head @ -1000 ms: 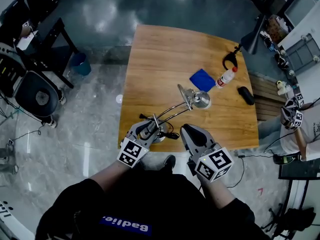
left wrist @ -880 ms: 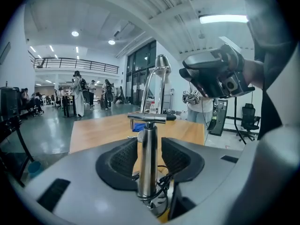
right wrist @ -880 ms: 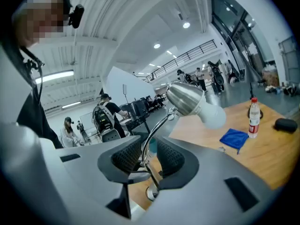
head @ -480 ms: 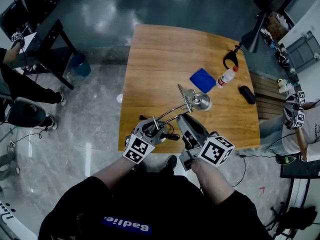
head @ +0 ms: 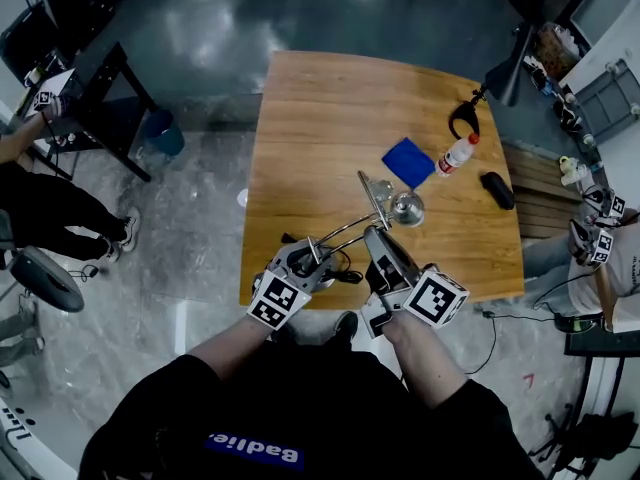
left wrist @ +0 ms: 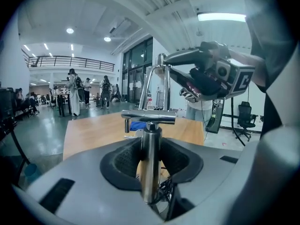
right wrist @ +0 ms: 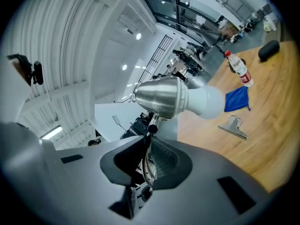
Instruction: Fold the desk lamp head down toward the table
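Note:
The silver desk lamp stands near the table's front edge, and its thin double-rod arm (head: 345, 230) slopes up to the lamp head (head: 406, 208). My left gripper (head: 300, 261) has its jaws round the upright post (left wrist: 150, 163) at the base; they have just been closing and the pads press on it. My right gripper (head: 378, 248) is rolled on its side along the arm. Its jaws have just been closing with the arm rods (right wrist: 147, 161) between them, just below the lamp head (right wrist: 161, 97).
On the wooden table (head: 320, 118) lie a metal clip (head: 372, 193), a blue cloth (head: 408, 161), a bottle (head: 455, 154) and a black case (head: 496, 190). A black lamp (head: 505, 78) stands at the back right corner. A black cable (head: 342, 270) trails beside the lamp base.
My right gripper has moved left from beside the lamp onto its arm and rolled over. The left gripper has stayed at the base.

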{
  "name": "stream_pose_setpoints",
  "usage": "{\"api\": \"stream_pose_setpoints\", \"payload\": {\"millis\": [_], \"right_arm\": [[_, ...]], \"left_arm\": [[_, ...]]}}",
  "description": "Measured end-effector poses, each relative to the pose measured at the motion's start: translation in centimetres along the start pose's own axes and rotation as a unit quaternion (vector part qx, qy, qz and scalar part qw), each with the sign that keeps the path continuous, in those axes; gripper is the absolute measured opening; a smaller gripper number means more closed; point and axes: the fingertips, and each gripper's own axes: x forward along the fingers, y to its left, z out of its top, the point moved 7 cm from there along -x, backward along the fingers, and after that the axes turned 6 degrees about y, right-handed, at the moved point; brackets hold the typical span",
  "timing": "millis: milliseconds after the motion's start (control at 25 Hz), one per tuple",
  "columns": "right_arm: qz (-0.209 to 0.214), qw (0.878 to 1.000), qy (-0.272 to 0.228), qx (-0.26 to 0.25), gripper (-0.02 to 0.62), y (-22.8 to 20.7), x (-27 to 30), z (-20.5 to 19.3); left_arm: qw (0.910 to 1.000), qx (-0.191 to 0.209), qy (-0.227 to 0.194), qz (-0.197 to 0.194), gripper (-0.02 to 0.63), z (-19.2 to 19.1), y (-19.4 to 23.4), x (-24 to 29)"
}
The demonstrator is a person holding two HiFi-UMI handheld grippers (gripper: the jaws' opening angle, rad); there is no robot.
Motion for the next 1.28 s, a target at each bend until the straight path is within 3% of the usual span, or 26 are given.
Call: {"api": "stream_pose_setpoints", "payload": {"millis": [120,400,880,1280], "right_arm": [[-0.009,1.0,-0.011,0.028,0.051,-1.5,-0.3,-0.1],[0.022,0.996,-0.027,0.088,0.051,-3.5,-0.2,-0.4],[0.057,0.97,-0.04,0.232,0.076,-10.2,0.0,-4.1],[0.086,0.953,-0.04,0.288,0.089,-13.0,0.6,-6.5]], "left_arm": [[1.0,-0.006,0.0,-0.001,0.133,0.0,0.1,0.0],[0.9999,-0.011,0.002,-0.001,0.133,0.1,0.3,0.0],[0.9999,-0.012,0.008,0.003,0.133,0.0,0.3,0.0],[0.9997,-0.009,0.018,0.014,0.133,0.0,0.2,0.3]]}}
